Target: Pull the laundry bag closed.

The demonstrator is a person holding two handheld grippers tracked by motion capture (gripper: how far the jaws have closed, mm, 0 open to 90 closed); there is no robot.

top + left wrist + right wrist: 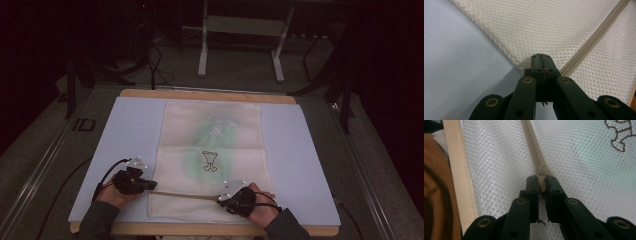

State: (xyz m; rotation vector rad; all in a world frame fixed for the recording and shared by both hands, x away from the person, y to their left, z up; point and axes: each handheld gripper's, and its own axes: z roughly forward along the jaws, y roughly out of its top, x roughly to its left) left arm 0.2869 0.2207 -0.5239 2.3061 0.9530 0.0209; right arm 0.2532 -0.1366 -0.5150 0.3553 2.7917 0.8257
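My left gripper (134, 179) and right gripper (235, 198) are black, each topped by a grey three-cornered plate dotted with small screws, a black cable trailing behind toward my dark grey-green sleeves (97, 224). Close up, matte black linkage arms (524, 98) with brass-ringed pivots converge below the slim, screw-fastened jaws; a thin reddish wire shows between the left pair.

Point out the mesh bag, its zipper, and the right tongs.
mesh bag (212, 130), high view, on its middle panel.
zipper (596, 35), left gripper view, on the beige tape.
right tongs (542, 182), right gripper view, between the tips, closed on the zipper pull.
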